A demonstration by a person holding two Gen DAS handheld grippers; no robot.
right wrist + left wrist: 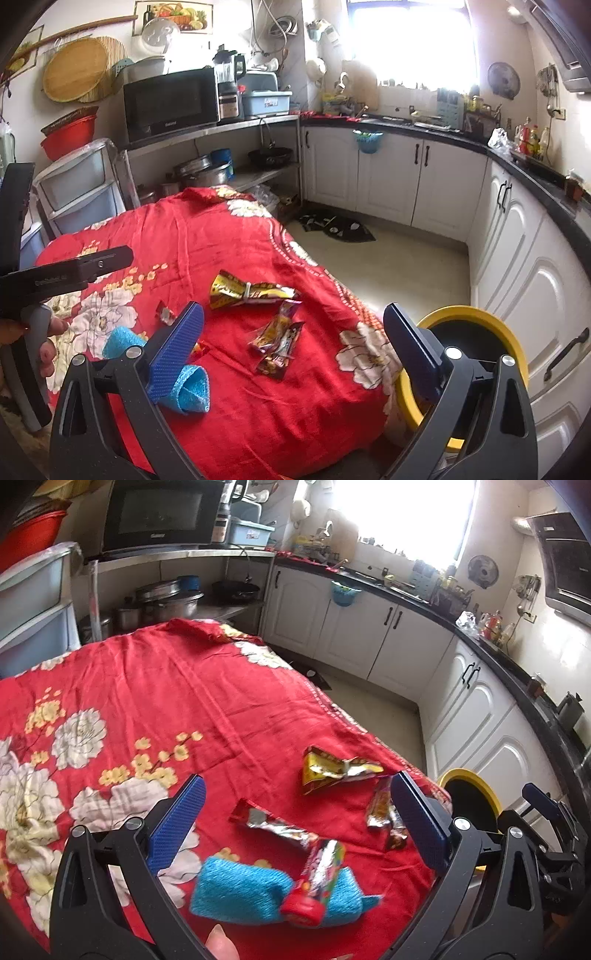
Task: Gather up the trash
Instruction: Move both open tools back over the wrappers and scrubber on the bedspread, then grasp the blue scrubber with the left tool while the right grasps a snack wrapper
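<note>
Sizing up the litter on the red floral cloth (192, 686), all of it on the side nearest the yellow-rimmed bin (476, 325): the gold crumpled wrapper (332, 768) is the biggest, light and crackly, best pinched at its bunched middle. Closer in lies the silver foil wrapper (277, 827), thin and likely slippery, then the small candy tube (317, 878) on a blue cloth (236, 890). Left gripper (299, 819) hangs spread wide, empty; right gripper (295, 350) likewise gapes, touching nothing.
</note>
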